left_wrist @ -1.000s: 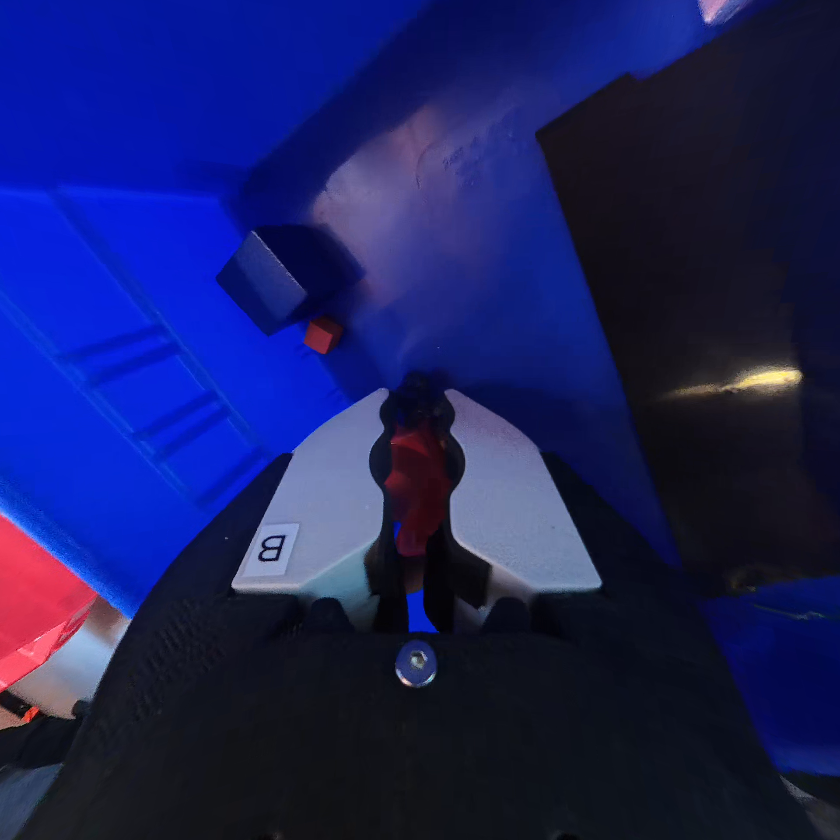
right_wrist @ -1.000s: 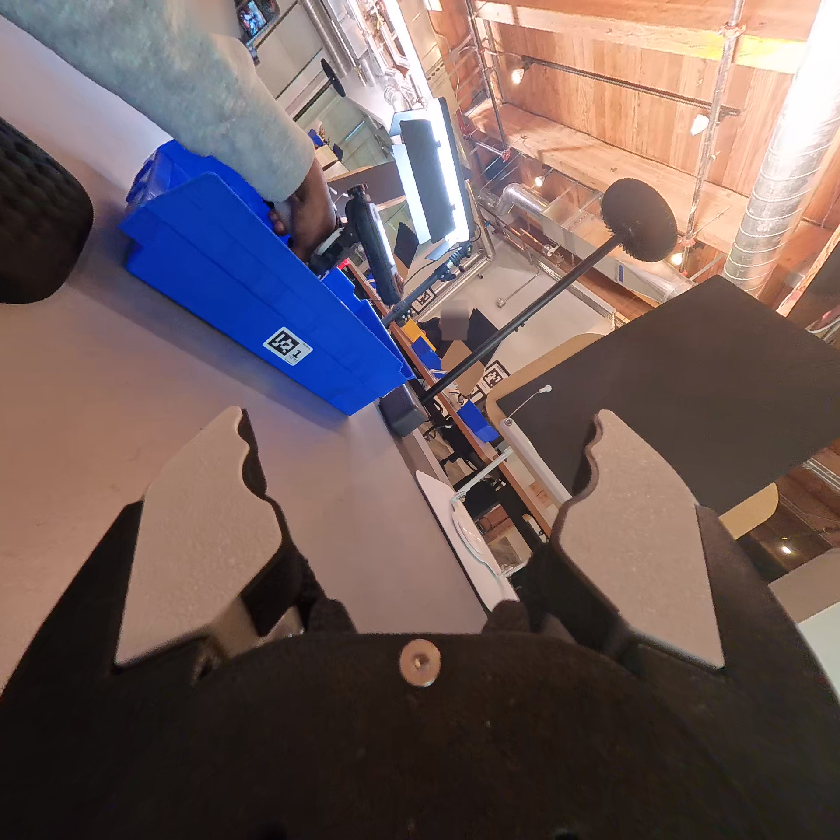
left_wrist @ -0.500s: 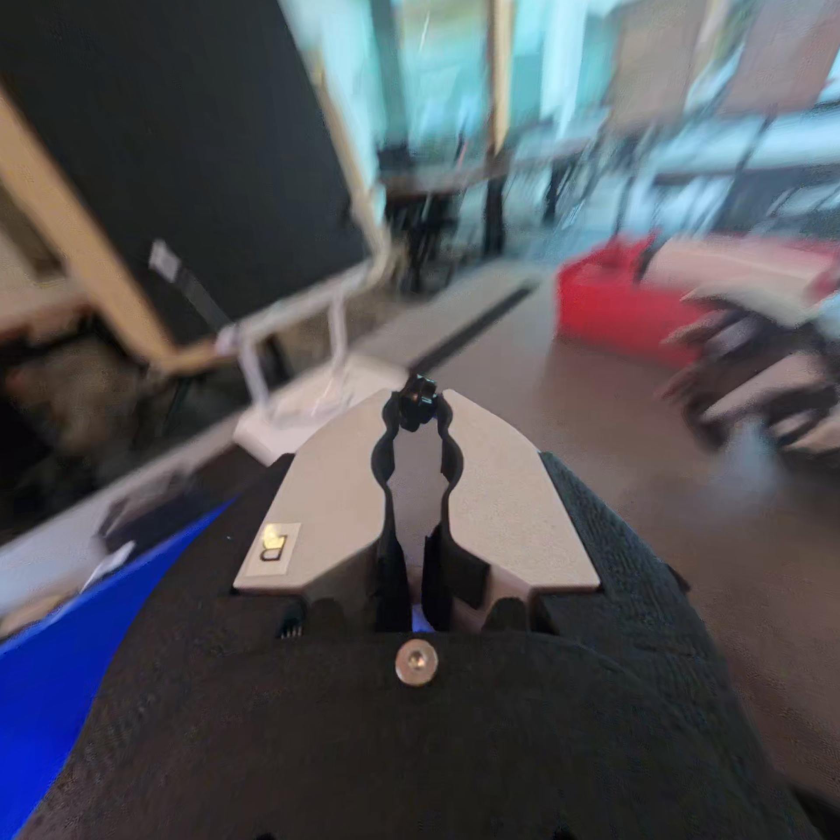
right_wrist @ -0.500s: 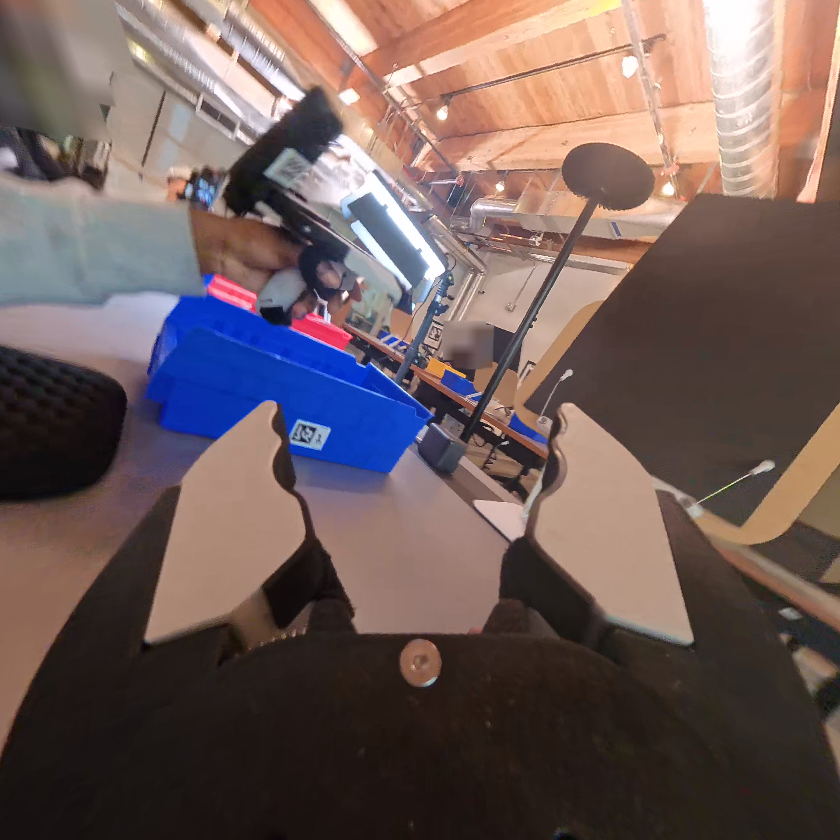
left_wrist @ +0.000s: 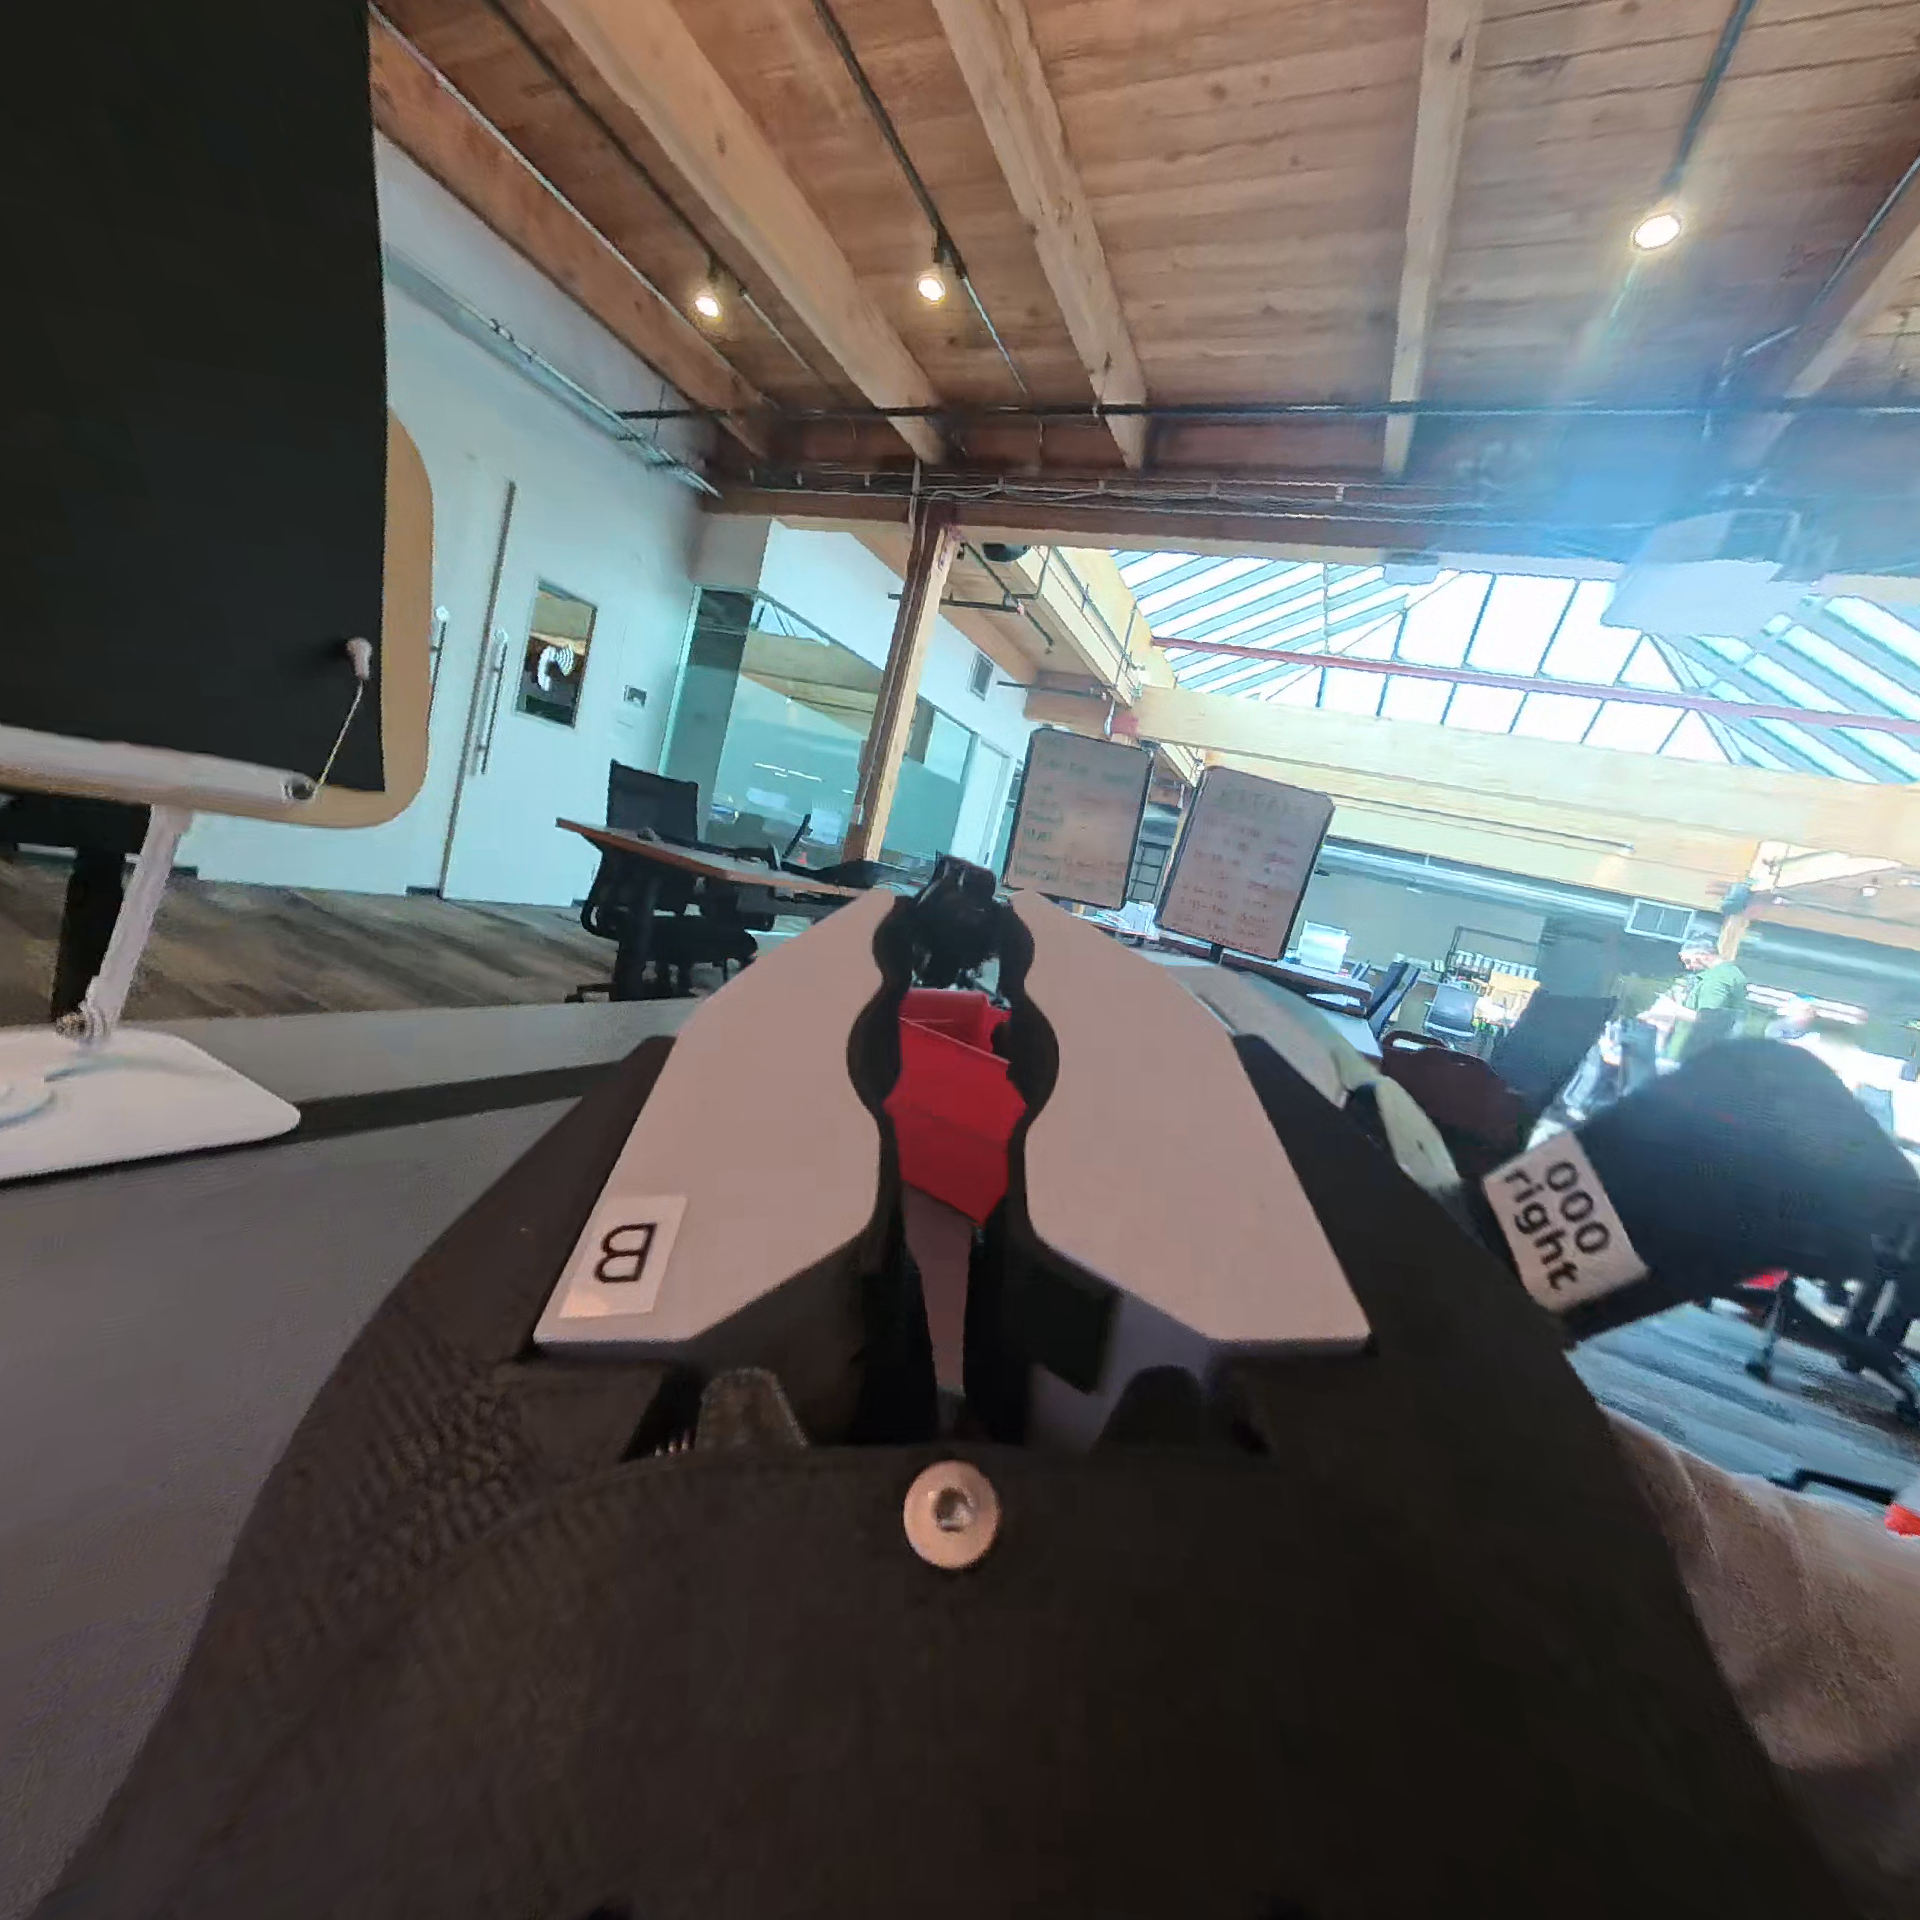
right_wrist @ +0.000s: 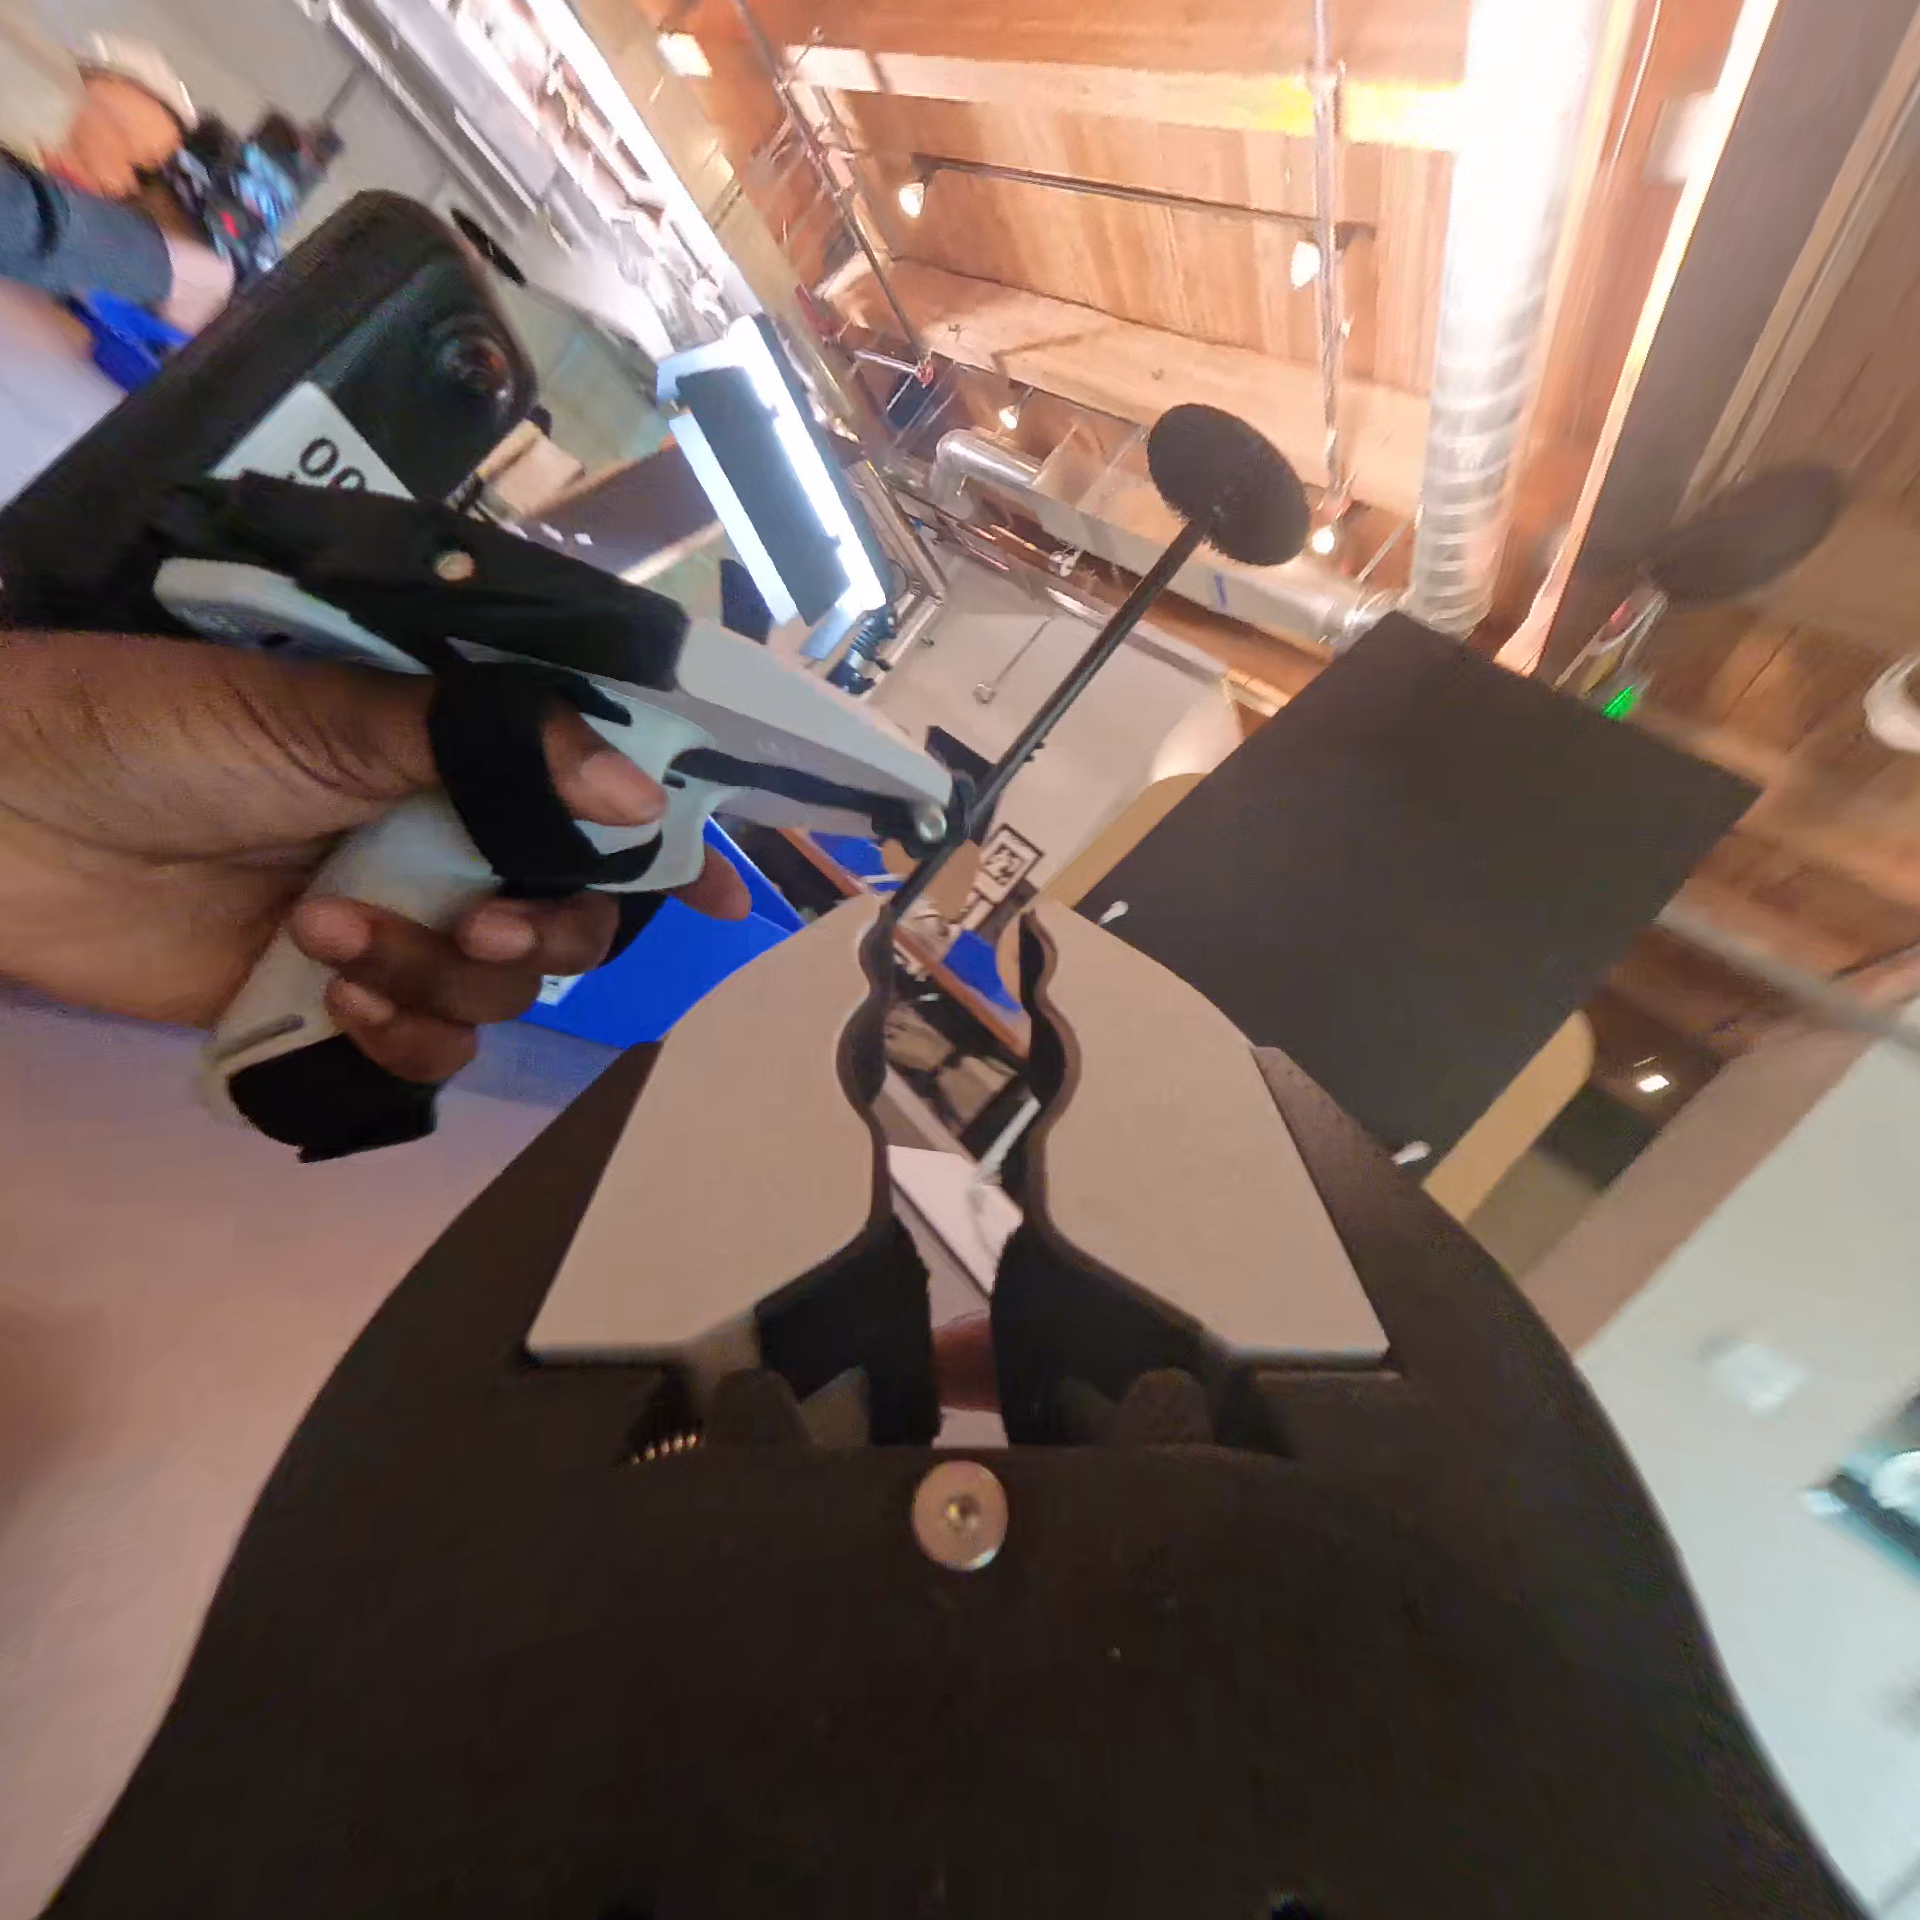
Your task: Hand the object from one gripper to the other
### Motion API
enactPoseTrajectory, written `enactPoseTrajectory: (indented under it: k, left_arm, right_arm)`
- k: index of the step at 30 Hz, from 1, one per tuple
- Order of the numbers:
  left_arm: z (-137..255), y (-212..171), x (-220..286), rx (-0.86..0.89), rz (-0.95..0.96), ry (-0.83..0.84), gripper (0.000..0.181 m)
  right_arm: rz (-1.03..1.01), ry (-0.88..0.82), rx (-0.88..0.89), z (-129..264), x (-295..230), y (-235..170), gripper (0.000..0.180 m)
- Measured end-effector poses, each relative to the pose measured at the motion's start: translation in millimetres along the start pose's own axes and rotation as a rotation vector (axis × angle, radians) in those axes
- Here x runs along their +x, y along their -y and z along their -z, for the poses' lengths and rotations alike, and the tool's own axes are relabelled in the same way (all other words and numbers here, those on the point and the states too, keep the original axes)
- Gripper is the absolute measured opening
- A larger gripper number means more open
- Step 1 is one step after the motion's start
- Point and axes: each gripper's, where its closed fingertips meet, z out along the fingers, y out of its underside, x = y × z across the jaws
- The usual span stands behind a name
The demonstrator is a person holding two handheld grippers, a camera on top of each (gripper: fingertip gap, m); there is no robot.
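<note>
Your left gripper (left_wrist: 961, 940) is clamped on the small black object (left_wrist: 951, 925) at its fingertips, held up clear for the pass. Your right gripper (right_wrist: 951, 925) is nearly together, holding nothing.

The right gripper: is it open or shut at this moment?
Open, though narrowly. In its own view the right gripper shows a clear gap between its fingers, with background visible through it and nothing held.

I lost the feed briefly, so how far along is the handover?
Done: the left gripper is shut on the small black object at its tips, lifted above the grey table. In hand: bringing the grippers together. Left: the right gripper, narrowly open and empty, must take it.
</note>
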Motion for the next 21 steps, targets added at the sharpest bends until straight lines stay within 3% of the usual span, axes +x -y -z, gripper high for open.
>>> enactPoseTrajectory:
  k: [6, 21]
  left_arm:
    - [3, -15, -4, -0.046, 0.166, -0.012, 0.015]
    - [-1, -31, 8, -0.139, 0.025, -0.038, 0.015]
  right_arm:
    - [0.191, 0.006, -0.055, -3, -13, -1, 0.018]
    - [0.165, 0.024, -0.099, -4, -13, -9, 0.005]
